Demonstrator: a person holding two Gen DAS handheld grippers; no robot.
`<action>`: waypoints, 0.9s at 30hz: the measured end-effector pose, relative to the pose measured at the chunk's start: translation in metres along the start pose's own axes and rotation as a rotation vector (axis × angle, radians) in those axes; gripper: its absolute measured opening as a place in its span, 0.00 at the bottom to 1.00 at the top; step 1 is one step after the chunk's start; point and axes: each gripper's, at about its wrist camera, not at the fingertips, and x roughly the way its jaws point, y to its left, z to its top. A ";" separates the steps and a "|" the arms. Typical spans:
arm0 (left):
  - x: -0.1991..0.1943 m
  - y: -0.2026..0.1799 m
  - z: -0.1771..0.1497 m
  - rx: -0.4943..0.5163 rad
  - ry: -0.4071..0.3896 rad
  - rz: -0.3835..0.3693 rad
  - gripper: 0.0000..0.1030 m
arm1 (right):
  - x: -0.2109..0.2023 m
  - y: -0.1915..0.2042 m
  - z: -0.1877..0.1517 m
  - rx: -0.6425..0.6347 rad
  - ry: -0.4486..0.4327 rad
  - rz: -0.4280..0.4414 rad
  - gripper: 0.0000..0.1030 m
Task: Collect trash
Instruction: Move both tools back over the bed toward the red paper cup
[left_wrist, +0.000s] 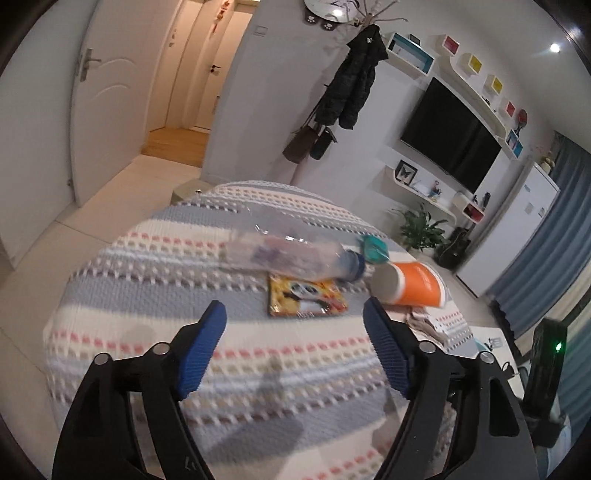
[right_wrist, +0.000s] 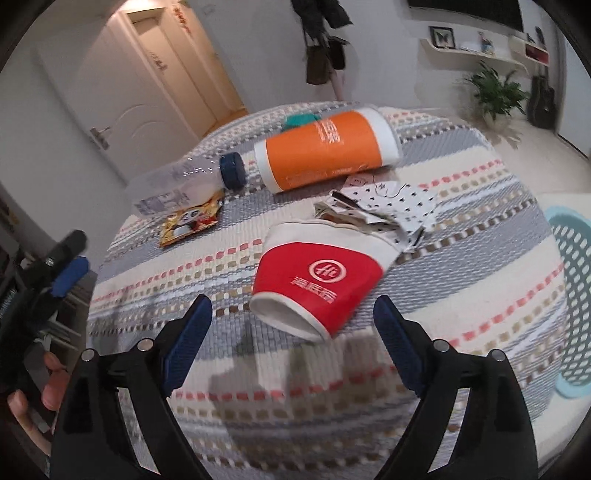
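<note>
Trash lies on a round table with a striped woven cloth (left_wrist: 147, 295) (right_wrist: 461, 295). A clear plastic bottle (left_wrist: 284, 256) (right_wrist: 177, 184) with a blue cap lies on its side. Beside it are a panda snack wrapper (left_wrist: 306, 298) (right_wrist: 190, 221), an orange paper cup (left_wrist: 410, 284) (right_wrist: 325, 151) on its side, and a teal wrapper (left_wrist: 375, 249) (right_wrist: 301, 120). A red paper cup (right_wrist: 317, 284) lies on its side just ahead of my right gripper (right_wrist: 291, 321), with crumpled dotted paper (right_wrist: 384, 206) behind it. My left gripper (left_wrist: 295, 328) is open and empty, short of the panda wrapper. My right gripper is open and empty.
A light blue perforated basket (right_wrist: 574, 295) stands at the table's right edge. The other gripper and a hand (right_wrist: 48, 280) show at the far left of the right wrist view. A coat rack (left_wrist: 351, 85), TV (left_wrist: 450, 136), plant (left_wrist: 421, 229) and doors (left_wrist: 107, 110) stand around the room.
</note>
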 end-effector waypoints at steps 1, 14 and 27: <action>0.003 0.004 0.005 -0.004 0.005 -0.004 0.76 | 0.004 0.001 0.002 0.007 0.002 -0.017 0.82; 0.082 0.026 0.044 -0.020 0.099 -0.057 0.74 | 0.014 -0.007 0.006 0.005 0.011 -0.082 0.61; 0.049 -0.038 -0.012 0.127 0.233 -0.367 0.62 | 0.002 -0.011 -0.007 -0.074 0.004 -0.020 0.60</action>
